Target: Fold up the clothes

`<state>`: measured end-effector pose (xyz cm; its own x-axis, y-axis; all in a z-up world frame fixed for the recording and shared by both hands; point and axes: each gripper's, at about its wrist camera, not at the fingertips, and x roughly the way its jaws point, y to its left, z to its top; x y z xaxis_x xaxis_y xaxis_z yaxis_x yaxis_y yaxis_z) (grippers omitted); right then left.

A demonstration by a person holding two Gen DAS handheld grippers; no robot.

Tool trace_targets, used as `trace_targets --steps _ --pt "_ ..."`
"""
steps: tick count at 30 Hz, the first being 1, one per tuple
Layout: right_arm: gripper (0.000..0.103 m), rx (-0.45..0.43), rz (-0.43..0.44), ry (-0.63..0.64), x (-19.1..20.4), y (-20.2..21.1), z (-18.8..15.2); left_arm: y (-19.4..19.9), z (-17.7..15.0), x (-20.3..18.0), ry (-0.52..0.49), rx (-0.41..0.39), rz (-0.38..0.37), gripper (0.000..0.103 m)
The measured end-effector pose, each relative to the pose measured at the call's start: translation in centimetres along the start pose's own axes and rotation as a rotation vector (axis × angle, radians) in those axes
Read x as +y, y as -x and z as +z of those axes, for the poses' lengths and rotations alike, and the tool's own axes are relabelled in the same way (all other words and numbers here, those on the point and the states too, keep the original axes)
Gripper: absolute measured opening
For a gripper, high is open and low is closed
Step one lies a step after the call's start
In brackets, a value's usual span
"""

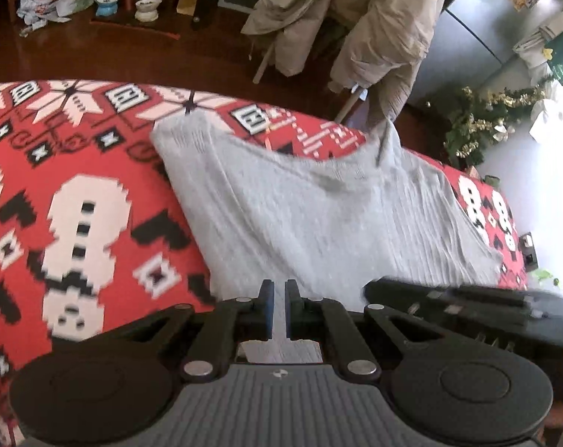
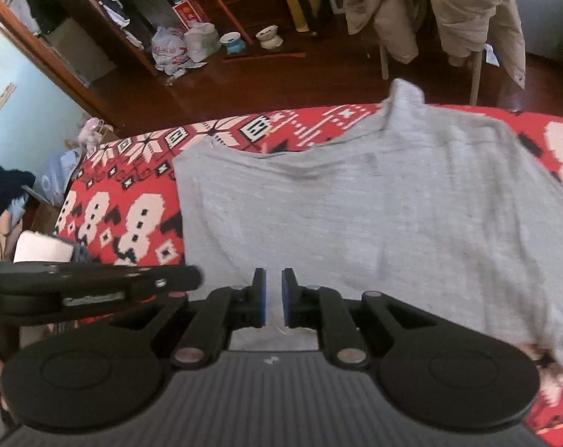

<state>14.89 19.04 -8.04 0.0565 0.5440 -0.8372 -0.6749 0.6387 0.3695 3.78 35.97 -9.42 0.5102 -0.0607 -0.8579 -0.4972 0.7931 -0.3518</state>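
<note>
A grey shirt [image 1: 318, 216] [image 2: 356, 205] lies spread on a red, white and black patterned cover [image 1: 76, 193] [image 2: 125, 201]. Its far edge rises in a peak [image 2: 404, 93]. My left gripper [image 1: 279, 309] is at the shirt's near edge, jaws nearly together with grey fabric in the narrow gap, and creases run from it up the cloth. My right gripper [image 2: 273, 298] stands the same way on the near edge, close beside the left. Each gripper shows in the other's view, the right one [image 1: 449, 298] and the left one [image 2: 95, 283], both side-on.
Beyond the cover is dark wooden floor with a chair draped in a beige coat [image 1: 356, 18] [image 2: 449, 11], two pet bowls [image 1: 108, 3] [image 2: 269, 36], plastic bags [image 2: 169, 50] and shelves. A tinsel-decked plant [image 1: 478, 123] stands at the right.
</note>
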Motion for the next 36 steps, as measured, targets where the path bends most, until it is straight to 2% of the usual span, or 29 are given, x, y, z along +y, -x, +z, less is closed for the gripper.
trace_targets --steps 7,11,13,15,18,22,25,31,36 --pt "0.010 0.066 -0.036 -0.002 1.3 -4.1 -0.2 -0.9 2.0 1.3 0.029 -0.044 0.028 0.006" --pt "0.012 0.044 -0.026 0.021 1.4 -3.5 0.3 -1.1 4.3 2.3 0.042 -0.075 0.021 0.006" --pt "0.013 0.031 -0.022 0.039 1.7 -3.0 0.9 -1.4 5.4 2.3 0.018 -0.084 0.034 0.006" --pt "0.014 -0.004 -0.022 0.080 2.8 -2.9 1.7 -2.0 6.2 2.3 -0.013 -0.077 0.048 0.006" --pt "0.014 -0.026 0.006 0.068 4.1 -4.2 3.2 -3.2 6.9 2.9 -0.037 -0.047 0.050 0.006" --pt "0.014 -0.009 0.012 0.060 5.2 -6.9 4.3 -3.6 7.1 3.5 -0.067 -0.043 0.020 0.006" --pt "0.013 -0.008 -0.015 0.104 5.6 -8.3 3.6 -3.5 7.3 4.1 -0.075 -0.027 0.000 0.006" --pt "0.014 0.023 -0.027 0.126 5.2 -7.1 2.0 -3.1 8.2 4.6 -0.115 -0.024 0.017 0.006" --pt "0.017 0.009 -0.058 0.072 5.0 -6.1 3.2 -3.1 9.4 4.5 -0.164 -0.020 0.014 0.006"
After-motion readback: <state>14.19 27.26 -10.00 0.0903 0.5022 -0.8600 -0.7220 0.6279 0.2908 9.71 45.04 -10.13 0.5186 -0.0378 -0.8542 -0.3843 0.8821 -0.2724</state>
